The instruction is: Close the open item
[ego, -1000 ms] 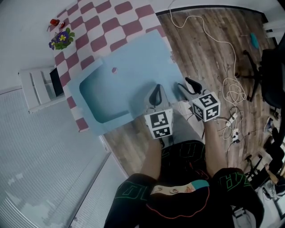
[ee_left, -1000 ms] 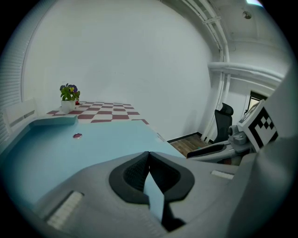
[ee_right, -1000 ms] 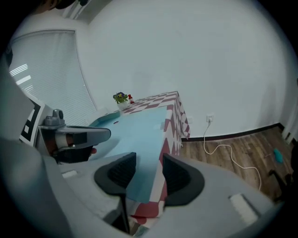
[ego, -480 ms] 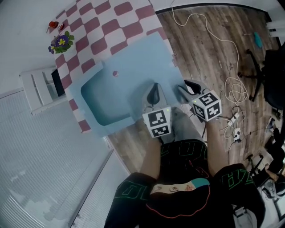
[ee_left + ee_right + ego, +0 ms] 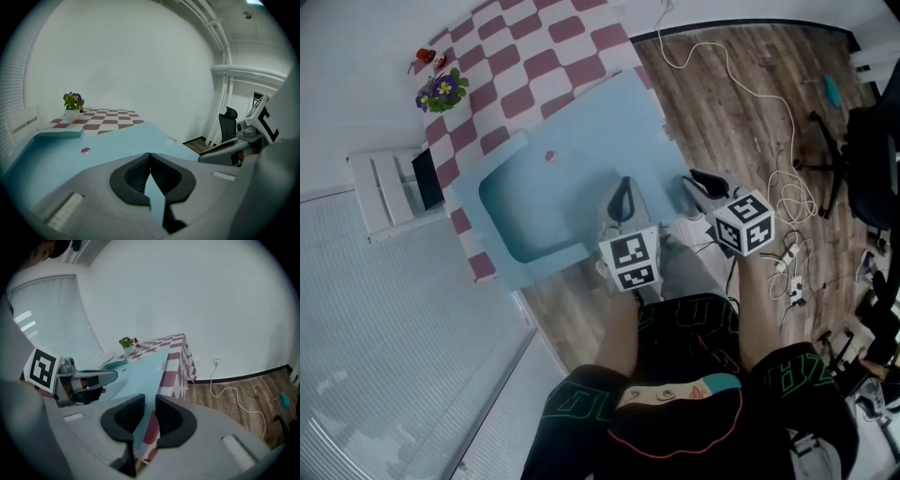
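Note:
A large light blue item (image 5: 581,131) lies opened out on the red-and-white checked table (image 5: 534,56). It has a flat panel and a sunken, darker part (image 5: 520,211) at its left. A small pink spot (image 5: 549,157) sits on it. My left gripper (image 5: 622,192) hovers over the item's near edge, jaws shut with nothing in them; its own view shows the blue surface (image 5: 112,140) just beyond the left gripper (image 5: 149,155). My right gripper (image 5: 701,180) is off the table's right side above the floor. The right gripper (image 5: 149,404) jaws are closing with a narrow gap and nothing between them.
A potted purple flower (image 5: 442,92) and small red things (image 5: 427,56) stand at the table's far corner. A white rack (image 5: 389,192) is left of the table. Cables (image 5: 750,84), a power strip (image 5: 789,277) and an office chair (image 5: 862,141) occupy the wooden floor at the right.
The right gripper's jaws have drawn closer together. Both grippers stay near the item's near right corner, and the table has shifted slightly in the head view.

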Tool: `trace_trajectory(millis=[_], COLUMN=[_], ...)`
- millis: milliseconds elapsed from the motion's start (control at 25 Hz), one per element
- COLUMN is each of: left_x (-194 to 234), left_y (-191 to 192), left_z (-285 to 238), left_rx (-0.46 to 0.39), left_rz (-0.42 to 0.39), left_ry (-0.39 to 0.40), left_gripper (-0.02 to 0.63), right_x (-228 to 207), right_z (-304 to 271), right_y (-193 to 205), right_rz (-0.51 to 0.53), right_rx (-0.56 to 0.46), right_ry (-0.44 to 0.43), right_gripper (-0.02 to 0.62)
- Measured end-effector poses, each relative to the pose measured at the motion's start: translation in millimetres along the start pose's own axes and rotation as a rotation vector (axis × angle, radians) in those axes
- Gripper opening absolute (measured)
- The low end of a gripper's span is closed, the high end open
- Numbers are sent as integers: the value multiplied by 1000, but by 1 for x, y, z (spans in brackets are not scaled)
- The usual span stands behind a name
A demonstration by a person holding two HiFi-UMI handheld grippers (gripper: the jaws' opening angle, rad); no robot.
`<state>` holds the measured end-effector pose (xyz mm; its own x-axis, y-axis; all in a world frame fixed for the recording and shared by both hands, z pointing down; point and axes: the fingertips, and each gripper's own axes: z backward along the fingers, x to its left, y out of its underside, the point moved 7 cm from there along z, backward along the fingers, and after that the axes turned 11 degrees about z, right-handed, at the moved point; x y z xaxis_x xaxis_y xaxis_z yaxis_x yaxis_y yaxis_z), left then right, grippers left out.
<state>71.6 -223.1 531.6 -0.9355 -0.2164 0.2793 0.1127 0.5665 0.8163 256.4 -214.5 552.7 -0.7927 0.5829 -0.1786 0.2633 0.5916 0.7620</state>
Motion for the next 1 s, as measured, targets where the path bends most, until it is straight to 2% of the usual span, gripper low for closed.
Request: trace_trajectory(millis=[200, 440, 760, 1000], left_x=[11, 28, 54, 89], left_y=[-12, -27, -42, -53], left_z=[22, 52, 98, 129], left_rx=[-50, -126, -213, -268], left_rz=[14, 32, 38, 41], left_ry=[4, -3, -31, -69], left_gripper=[8, 8, 8, 8], right_x=[15, 38, 87, 129], right_z=[22, 37, 47, 35], right_y=[-28, -57, -100, -130], right_rz=[40, 35, 133, 199], right_rx=[-60, -142, -199, -233], right_ry=[0, -18, -31, -39], right_gripper=[55, 35, 28, 26])
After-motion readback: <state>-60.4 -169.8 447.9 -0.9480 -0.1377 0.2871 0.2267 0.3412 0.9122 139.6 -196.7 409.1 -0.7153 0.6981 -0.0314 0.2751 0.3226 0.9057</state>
